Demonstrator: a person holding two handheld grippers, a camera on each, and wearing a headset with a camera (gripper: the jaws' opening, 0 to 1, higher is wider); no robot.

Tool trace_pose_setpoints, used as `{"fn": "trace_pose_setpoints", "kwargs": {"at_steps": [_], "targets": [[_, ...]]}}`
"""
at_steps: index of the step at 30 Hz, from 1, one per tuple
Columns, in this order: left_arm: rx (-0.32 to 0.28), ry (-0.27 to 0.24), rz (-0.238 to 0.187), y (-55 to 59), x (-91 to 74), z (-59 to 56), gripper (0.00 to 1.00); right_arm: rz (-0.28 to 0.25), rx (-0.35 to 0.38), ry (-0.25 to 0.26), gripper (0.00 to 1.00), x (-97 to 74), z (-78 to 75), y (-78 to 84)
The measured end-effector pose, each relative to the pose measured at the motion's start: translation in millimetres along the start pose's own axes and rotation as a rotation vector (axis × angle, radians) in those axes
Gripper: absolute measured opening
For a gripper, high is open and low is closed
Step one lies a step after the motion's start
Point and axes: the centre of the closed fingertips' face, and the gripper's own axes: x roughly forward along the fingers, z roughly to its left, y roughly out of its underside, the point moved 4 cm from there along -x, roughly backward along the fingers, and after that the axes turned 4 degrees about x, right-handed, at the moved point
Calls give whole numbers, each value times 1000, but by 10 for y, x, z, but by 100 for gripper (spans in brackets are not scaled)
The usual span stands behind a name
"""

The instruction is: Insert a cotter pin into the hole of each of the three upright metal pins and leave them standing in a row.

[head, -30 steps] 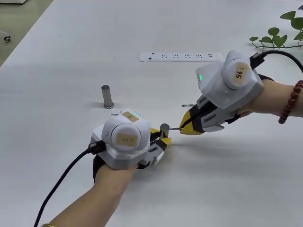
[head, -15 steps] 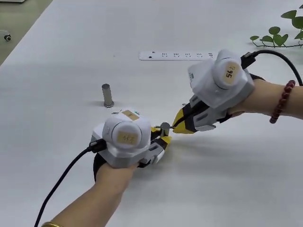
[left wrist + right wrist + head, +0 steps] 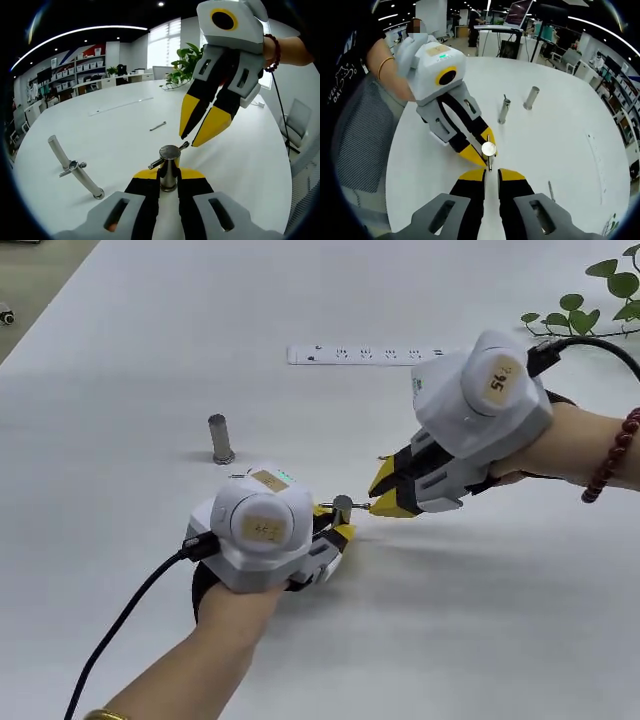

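The short upright grey metal pin point(image 3: 169, 167) is clamped low on its shaft by the left gripper point(image 3: 169, 180), well in from the table's edges, and is steadied so its cross-hole is turned toward the right gripper point(image 3: 188, 140). The thin silver cotter pin point(image 3: 156, 161) is seen lying through that hole. The right jaws are held slightly spread about its looped end, probably to let it go. A bare grey metal pin point(image 3: 219, 438) is seen nearer the left edge, not yet fitted. The smooth white table point(image 3: 480, 640) is set in a bright open office, with a white power strip point(image 3: 365, 354) laid toward its far edge
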Motion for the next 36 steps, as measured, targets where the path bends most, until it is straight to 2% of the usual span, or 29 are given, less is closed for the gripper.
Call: {"fn": "trace_pose_setpoints", "kwargs": {"at_steps": [5,26,30,31,34,36], "targets": [[-4,-4,1,1,2,2,10,0,0,-2,0,33,37,-10],[-2,-3,0,-3,-3,1,10,-10,-26,-7,0,101,-15,-86],[20,6,7,3,-4,-3,10,-18,-2,-10,0,121,-25,-85],[16,13,21,28,-8,-1,10,-23,1,-8,0,122,-24,-90],[11,27,44,93,-29,-2,13,-28,7,-5,6,129,-12,-97],[17,30,47,111,-54,-11,19,-28,12,-3,10,134,-7,-99]]}}
